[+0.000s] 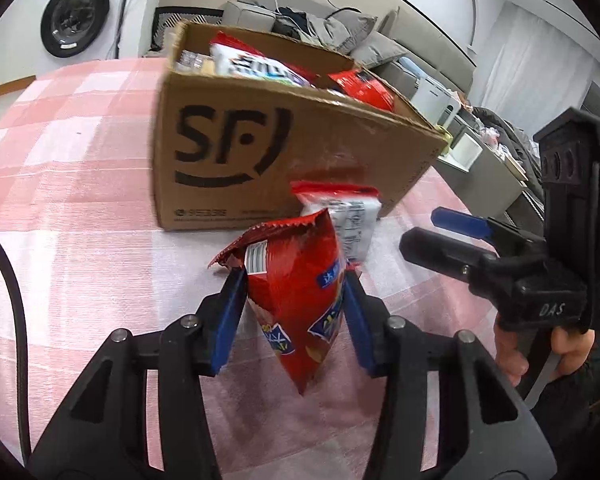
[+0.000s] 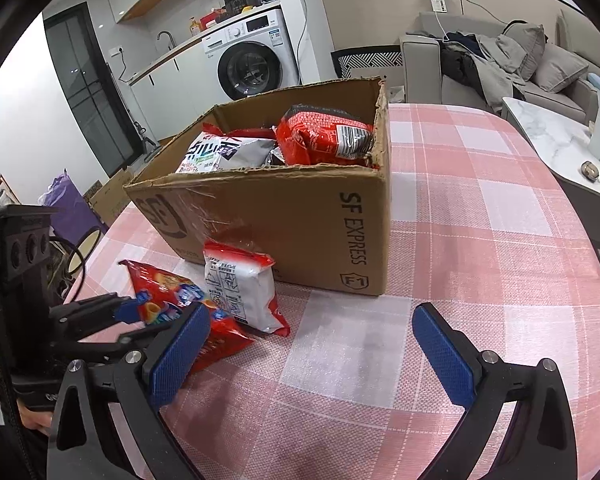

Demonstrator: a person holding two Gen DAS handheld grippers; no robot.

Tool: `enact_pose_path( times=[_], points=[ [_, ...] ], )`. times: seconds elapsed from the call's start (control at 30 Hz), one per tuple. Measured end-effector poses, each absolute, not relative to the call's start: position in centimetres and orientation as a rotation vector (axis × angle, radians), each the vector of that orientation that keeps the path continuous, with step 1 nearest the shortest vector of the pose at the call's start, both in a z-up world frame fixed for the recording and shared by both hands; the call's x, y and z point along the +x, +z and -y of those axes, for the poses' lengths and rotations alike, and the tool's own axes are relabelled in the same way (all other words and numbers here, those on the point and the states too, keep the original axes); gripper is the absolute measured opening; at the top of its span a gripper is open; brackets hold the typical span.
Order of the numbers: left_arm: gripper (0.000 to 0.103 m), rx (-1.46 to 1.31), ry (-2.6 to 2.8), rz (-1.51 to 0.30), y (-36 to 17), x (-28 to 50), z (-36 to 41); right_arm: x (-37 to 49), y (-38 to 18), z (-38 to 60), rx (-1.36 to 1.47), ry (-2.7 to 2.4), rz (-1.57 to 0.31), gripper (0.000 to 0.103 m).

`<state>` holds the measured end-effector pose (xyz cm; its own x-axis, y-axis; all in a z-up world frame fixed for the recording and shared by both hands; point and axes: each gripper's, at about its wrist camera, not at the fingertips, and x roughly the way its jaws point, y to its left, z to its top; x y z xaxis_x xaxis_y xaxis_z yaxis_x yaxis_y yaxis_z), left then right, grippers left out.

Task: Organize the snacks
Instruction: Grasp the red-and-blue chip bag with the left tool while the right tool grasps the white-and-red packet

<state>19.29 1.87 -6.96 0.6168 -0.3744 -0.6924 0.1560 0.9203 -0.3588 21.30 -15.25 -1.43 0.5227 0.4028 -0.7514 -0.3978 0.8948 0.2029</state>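
Left wrist view: the left hand-held gripper is clamped on a red snack bag, its blue pads pressing the bag from both sides in the lower centre of the frame. The bag's long axis runs up and down the picture, crimped top edge toward the frame's middle and its lower point hanging toward the bottom. Just behind it, a white-and-red packet is at the foot of the cardboard box, which fills the upper centre. The box is open on top and already has other bags in it. From this hand-held gripper the box lies straight ahead and higher in the picture, so I judge the next move is to lift the bag over the near wall and forward. The right hand-held gripper shows at the right edge, fingers apart and holding nothing.

Right wrist view: the right hand-held gripper is spread wide at the bottom of the frame over the pink checked surface, nothing between its fingers. The red snack bag is at lower left in the left hand-held gripper. The white-and-red packet is just beside it, leaning toward the box, its long axis running from upper left to lower right. The packet lies ahead and left of the right hand-held gripper, which looks like the free one to take it.
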Motion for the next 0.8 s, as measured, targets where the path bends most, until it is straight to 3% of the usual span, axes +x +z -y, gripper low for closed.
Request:
enact_pose_path(
  times=[0.5, 0.63, 0.8],
  points=[
    [0.042, -0.266, -0.197, -0.821, -4.7, 18.8, -6.3, 21.2, -3.4, 12.0, -0.009, 0.500, -0.925, 0.102],
    [0.042, -0.258, -0.194, -0.827, -5.3, 18.5, -6.5, 21.4, -3.7, 10.8, 0.003, 0.507, -0.926, 0.090],
    [0.042, -0.261, -0.183, -0.836, -6.1, 18.4, -6.6, 21.6, -4.3, 9.9, 0.037, 0.513, -0.931, 0.087]
  ],
)
